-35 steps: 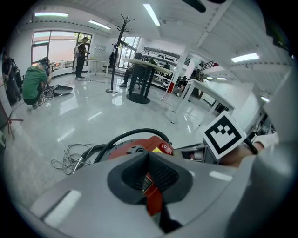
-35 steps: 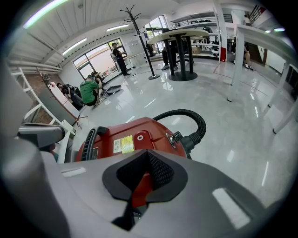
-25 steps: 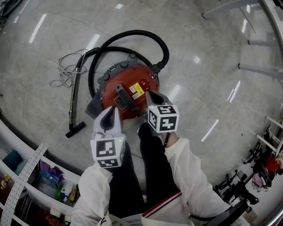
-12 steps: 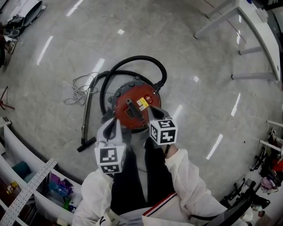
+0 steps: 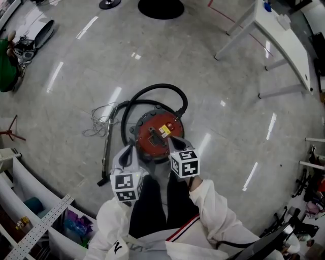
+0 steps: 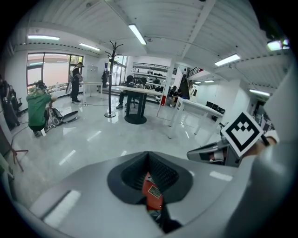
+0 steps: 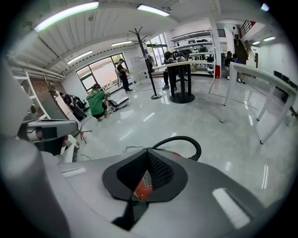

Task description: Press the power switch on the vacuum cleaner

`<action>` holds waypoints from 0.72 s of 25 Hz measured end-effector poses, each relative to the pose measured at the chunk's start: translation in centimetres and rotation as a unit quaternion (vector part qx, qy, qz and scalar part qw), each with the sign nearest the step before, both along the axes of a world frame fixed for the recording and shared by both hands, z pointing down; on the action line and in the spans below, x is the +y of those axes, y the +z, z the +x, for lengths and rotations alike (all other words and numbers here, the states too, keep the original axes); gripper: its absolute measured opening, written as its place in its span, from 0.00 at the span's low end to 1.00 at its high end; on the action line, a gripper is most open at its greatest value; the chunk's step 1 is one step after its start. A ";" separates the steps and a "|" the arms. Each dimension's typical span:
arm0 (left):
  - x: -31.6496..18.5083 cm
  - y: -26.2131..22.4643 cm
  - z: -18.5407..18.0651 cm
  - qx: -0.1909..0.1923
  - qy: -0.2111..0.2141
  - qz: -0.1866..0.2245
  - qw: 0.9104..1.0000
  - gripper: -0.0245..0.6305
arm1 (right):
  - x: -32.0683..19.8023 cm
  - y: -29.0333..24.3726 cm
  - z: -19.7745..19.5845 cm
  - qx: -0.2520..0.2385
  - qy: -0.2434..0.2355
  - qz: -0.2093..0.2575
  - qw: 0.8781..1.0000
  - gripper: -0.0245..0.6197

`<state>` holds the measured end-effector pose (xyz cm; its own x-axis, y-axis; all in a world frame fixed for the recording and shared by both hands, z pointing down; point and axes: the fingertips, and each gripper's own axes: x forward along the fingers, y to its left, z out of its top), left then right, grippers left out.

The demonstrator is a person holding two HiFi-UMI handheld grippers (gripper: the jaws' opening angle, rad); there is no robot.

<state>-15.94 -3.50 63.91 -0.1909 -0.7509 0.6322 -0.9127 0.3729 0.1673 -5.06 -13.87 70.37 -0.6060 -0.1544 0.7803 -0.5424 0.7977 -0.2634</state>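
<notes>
The red round vacuum cleaner stands on the grey floor just ahead of the person's legs, a yellow label on its top. Its black hose loops behind it, and the wand lies to its left. My left gripper hangs over the cleaner's near left edge and my right gripper over its near right edge, both shut and holding nothing. A strip of red vacuum cleaner shows through the window below the left gripper. The right gripper frames a bit of it too.
A thin cable lies in a loose tangle left of the wand. White shelving curves along the lower left. A white table stands at the upper right, a round black stand base at the top. A person in green crouches far left.
The view has risen: the vacuum cleaner looks smaller and farther below than a second ago. Both grippers have lifted away from its top, still shut.
</notes>
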 end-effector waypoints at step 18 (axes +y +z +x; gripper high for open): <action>-0.2 -10.1 0.4 -0.045 0.030 0.040 0.998 0.04 | -1.7 -15.1 0.6 -0.054 -0.009 0.064 0.996 0.04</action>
<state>-15.59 -3.71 53.80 -0.1965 -0.8102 0.5523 -0.9458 0.3052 0.1111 -4.46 -15.53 55.32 -0.6893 -0.2369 0.6846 -0.5019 0.8376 -0.2155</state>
